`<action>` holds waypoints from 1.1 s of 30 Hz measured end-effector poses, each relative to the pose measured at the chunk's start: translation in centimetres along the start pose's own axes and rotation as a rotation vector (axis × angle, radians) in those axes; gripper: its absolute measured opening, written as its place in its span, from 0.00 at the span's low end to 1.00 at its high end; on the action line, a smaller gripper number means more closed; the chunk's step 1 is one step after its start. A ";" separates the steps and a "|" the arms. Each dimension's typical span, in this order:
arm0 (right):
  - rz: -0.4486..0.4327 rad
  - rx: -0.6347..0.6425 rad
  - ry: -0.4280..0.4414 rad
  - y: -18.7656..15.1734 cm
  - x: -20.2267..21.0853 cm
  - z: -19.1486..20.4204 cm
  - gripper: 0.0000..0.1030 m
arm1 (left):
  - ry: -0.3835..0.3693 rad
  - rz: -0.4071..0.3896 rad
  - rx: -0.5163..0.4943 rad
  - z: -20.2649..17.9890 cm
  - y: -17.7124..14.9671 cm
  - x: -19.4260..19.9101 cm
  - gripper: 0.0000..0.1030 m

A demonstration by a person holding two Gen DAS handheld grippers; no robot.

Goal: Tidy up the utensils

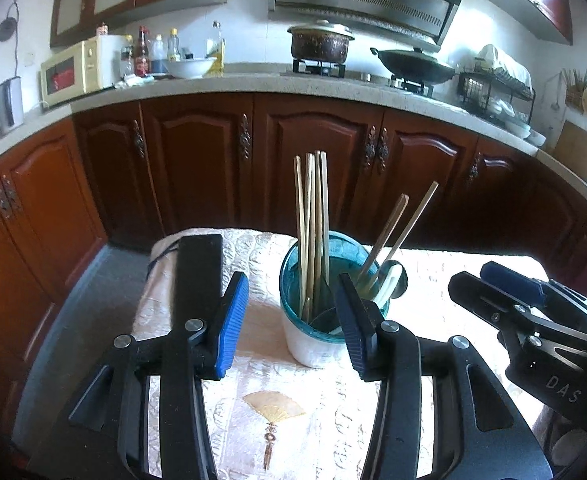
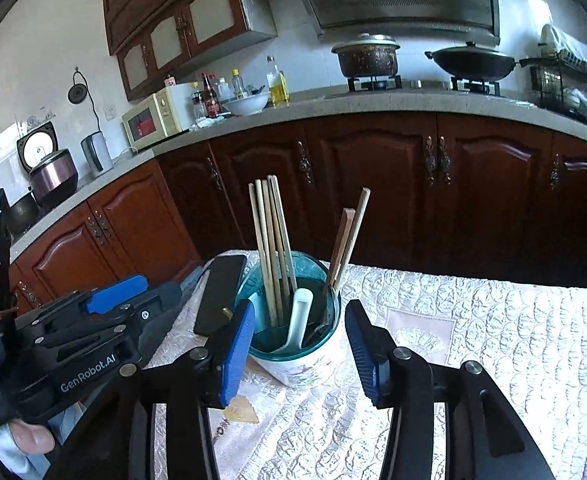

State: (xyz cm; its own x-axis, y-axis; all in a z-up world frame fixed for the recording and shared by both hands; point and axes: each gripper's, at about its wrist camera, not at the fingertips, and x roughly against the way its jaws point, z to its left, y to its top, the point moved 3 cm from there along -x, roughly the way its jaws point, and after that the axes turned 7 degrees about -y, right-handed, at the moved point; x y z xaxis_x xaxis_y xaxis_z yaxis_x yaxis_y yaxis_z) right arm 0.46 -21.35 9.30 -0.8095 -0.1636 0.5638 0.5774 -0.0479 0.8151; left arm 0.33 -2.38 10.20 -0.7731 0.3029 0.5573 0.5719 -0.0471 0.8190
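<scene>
A white utensil holder with a teal rim [image 1: 313, 344] [image 2: 313, 364] stands on the cloth-covered table [image 1: 277, 412] [image 2: 473, 340]. Several bamboo chopsticks [image 1: 312, 224] [image 2: 271, 248] stand upright in it, two more chopsticks [image 1: 401, 228] [image 2: 349, 240] lean right, and a white spoon [image 1: 387, 280] [image 2: 299, 316] and a metal spoon [image 2: 323, 320] sit inside. My left gripper [image 1: 293, 324] is open and empty, close before the holder. My right gripper [image 2: 299, 350] is open and empty, its jaws on either side of the holder. Each gripper shows in the other's view, right [image 1: 525, 304] and left [image 2: 93, 316].
A black phone-like slab [image 1: 197, 276] [image 2: 219, 292] lies on the table left of the holder. Behind the table run wooden cabinets [image 1: 313, 152] under a counter with a microwave [image 1: 73, 70], bottles, a pot [image 1: 319, 42], a wok [image 1: 417, 64] and a dish rack [image 1: 493, 88].
</scene>
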 end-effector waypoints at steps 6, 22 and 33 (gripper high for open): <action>-0.034 0.006 -0.022 0.4 1.7 0.5 0.51 | 0.025 -0.037 -0.017 -0.6 0.1 1.7 0.43; -0.088 0.027 -0.057 1.2 4.1 1.3 0.60 | 0.052 -0.092 -0.021 -1.0 0.1 3.8 0.43; -0.086 0.030 -0.056 1.3 4.2 1.3 0.60 | 0.075 -0.103 -0.025 -1.0 0.1 3.9 0.43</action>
State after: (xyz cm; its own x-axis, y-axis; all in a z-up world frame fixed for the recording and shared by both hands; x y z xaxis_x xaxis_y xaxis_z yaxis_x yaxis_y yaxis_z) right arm -2.35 -20.80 12.86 -0.8613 -0.1043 0.4973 0.5025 -0.0299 0.8641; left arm -2.86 -2.15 12.61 -0.8461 0.2353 0.4783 0.4824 -0.0440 0.8749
